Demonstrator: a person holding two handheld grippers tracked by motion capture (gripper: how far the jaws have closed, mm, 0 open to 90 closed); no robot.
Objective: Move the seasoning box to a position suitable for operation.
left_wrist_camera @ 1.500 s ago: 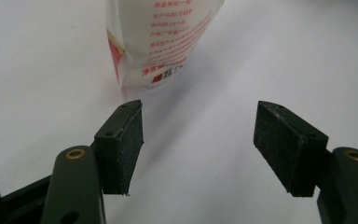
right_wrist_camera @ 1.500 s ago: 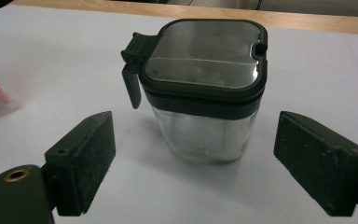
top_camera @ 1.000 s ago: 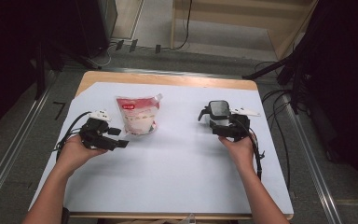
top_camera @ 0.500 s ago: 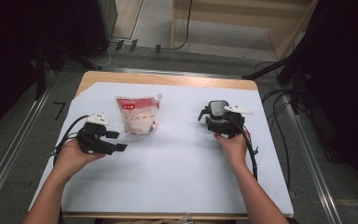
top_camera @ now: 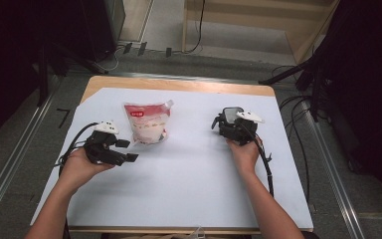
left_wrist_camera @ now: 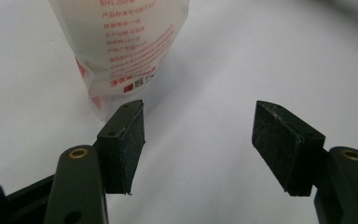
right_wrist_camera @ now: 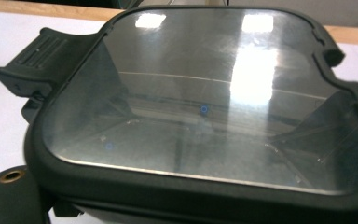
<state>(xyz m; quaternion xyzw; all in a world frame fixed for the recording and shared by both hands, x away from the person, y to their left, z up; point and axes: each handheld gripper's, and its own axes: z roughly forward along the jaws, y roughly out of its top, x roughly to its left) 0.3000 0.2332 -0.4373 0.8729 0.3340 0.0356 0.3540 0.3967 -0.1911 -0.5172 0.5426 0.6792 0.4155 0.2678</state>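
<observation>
Lidded box between right gripper jaws

Open table between pouch and container.

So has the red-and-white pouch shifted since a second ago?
No. The pouch lies in the same spot on the white sheet, with its top edge just as close to the wooden table edge as before.

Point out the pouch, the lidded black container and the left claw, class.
pouch (top_camera: 146, 125), high view, middle of its white front.
lidded black container (right_wrist_camera: 205, 107), right gripper view, centre of its clear lid.
left claw (left_wrist_camera: 200, 140), left gripper view, midway between its pads.
</observation>
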